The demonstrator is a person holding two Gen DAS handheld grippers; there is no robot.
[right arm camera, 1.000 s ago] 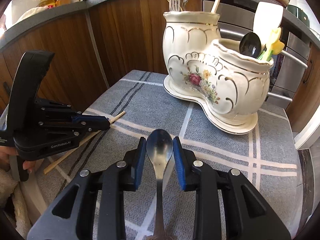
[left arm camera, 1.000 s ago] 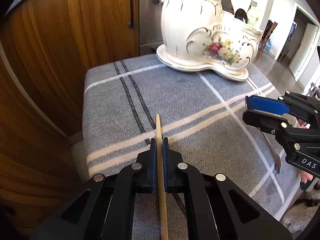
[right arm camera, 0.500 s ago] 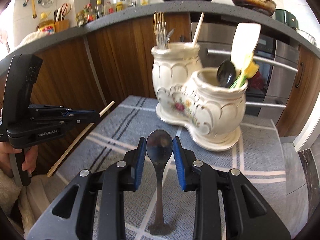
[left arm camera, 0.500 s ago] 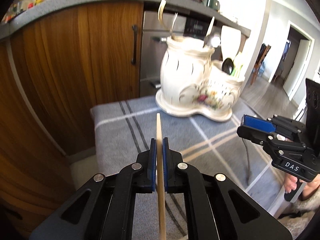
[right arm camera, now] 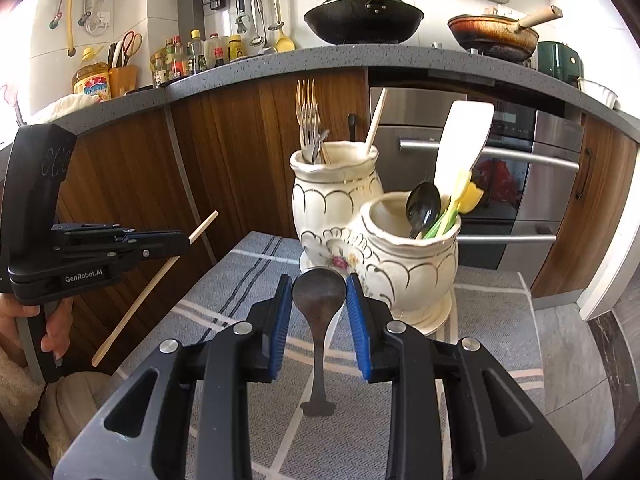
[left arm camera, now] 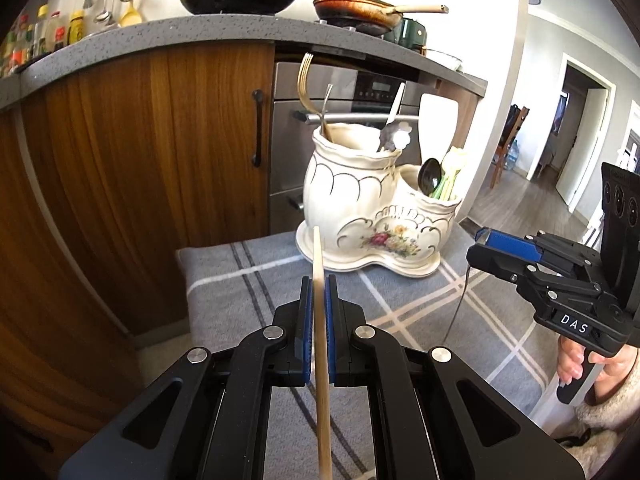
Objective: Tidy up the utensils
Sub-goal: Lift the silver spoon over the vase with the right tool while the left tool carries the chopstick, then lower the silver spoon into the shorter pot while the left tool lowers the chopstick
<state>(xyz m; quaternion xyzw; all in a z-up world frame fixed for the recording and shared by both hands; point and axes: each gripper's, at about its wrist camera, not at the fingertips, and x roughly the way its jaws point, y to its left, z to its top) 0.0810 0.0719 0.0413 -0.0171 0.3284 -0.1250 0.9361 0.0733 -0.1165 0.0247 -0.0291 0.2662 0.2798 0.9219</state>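
Jaws around chopstick (left arm camera: 320, 320), lower end cut off

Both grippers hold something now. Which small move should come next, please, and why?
Probably carry the left gripper forward toward the taller pot of the ceramic holder. It is shut on the chopstick, and another chopstick already stands there with the forks. The right gripper holds the spoon.

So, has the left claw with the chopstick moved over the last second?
Yes. The left claw has risen with the chopstick: in the right wrist view it was low against the grey cloth, and now it is up against the wooden cabinet.
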